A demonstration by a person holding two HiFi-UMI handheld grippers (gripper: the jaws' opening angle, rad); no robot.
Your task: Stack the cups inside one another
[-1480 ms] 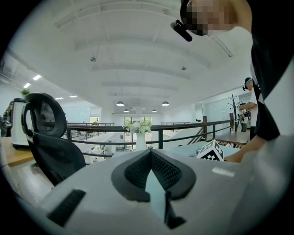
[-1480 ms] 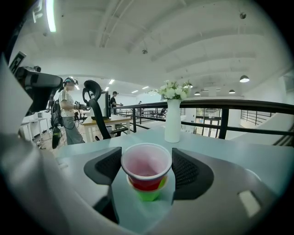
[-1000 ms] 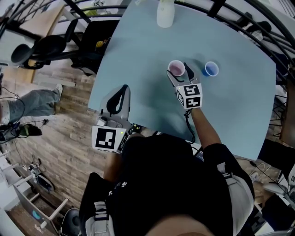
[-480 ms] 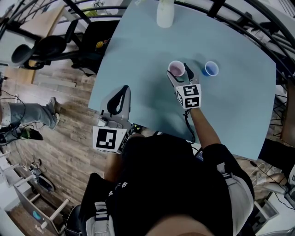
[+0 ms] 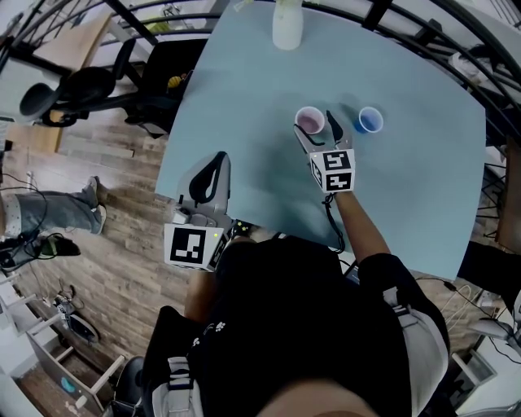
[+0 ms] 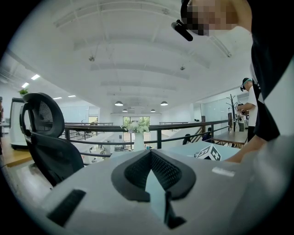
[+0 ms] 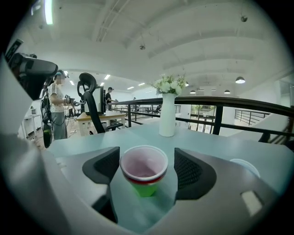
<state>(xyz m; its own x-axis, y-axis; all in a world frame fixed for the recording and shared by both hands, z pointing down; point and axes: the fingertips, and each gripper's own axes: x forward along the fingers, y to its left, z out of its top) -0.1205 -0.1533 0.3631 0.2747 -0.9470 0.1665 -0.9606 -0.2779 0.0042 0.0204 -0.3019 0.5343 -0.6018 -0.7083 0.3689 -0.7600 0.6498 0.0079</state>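
A stack of cups [image 5: 310, 120], pink inside red inside green, stands on the pale blue table [image 5: 244, 122]. My right gripper [image 5: 314, 124] straddles this stack [image 7: 144, 169]. Its jaws have just been opening; the left pad is close to the rim and the right pad stands clear of it. A blue cup [image 5: 369, 120] stands alone just right of that gripper and shows as a pale rim [image 7: 245, 166] in the right gripper view. My left gripper [image 5: 218, 156] rests at the table's near left edge, its jaws [image 6: 149, 153] together with nothing in them.
A white vase [image 5: 287, 24] with flowers [image 7: 167, 114] stands at the table's far edge, behind the stack. A black railing runs beyond it. An office chair [image 5: 73, 85] and a person's legs [image 5: 49, 212] are on the wooden floor to the left.
Both grippers and the cups stay where they were. The person on the floor at the left has shifted position.
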